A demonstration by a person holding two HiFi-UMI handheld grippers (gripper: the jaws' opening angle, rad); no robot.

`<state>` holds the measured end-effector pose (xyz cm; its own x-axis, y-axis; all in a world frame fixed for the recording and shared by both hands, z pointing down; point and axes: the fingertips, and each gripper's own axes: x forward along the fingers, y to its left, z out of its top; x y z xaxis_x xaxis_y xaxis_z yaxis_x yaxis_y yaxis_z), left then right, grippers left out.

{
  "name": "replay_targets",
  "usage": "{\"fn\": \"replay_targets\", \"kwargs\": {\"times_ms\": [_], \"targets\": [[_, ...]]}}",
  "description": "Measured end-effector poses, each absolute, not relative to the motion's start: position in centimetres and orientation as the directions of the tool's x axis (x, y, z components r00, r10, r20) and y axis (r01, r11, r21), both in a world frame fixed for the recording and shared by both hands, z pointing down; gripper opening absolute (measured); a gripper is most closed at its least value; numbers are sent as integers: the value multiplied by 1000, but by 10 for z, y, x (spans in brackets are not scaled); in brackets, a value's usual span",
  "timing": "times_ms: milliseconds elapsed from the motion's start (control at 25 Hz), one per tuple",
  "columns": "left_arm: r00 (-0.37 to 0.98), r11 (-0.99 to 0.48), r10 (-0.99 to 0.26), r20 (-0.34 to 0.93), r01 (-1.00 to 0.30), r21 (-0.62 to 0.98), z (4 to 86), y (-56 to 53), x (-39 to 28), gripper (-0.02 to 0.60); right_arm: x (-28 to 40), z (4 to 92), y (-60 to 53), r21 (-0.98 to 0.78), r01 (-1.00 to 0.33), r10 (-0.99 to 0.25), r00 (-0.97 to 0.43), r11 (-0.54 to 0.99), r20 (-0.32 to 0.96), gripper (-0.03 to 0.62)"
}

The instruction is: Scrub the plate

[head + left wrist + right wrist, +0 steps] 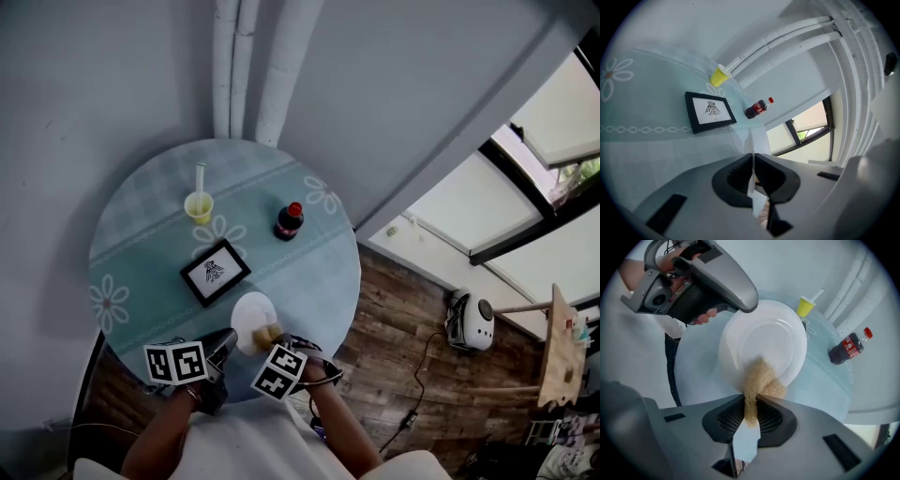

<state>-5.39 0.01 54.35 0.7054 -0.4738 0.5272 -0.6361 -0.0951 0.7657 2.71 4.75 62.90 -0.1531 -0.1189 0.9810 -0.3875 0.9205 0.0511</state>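
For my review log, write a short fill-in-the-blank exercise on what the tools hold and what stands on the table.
The right tool holds a tan mesh sponge against the round white ____ clamped by the left tool.
The dark cola bottle has a ____ cap.
The yellow cup holds a white ____.
Missing: plate; red; straw.

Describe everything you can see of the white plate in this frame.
The plate is round, plain white and glossy, ceramic-looking, with a broad rim around a shallow well. It lies over the near edge of the round table. The left gripper is shut on its rim. A beige mesh sponge, clamped in the right gripper, presses on the opposite rim. Whether the plate rests on the table is unclear.
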Motion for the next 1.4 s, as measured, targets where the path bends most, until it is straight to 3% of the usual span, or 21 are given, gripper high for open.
{"fn": "replay_targets", "kwargs": {"times_ms": [600,1120,1400], "targets": [[698,-110,-470,541,-654,749,546,1,-57,21,-6,605,12,129,-390,-235,-237,912,943,71],[677,-46,-484,554,-652,757,561,-1,-69,18,-22,602,46,75,-343,-182,-290,936,940,71],[650,7,-489,582,-664,748,580,2,-81,18,-15,579,39,86,-456,-278,-373,886,885,69]]}}
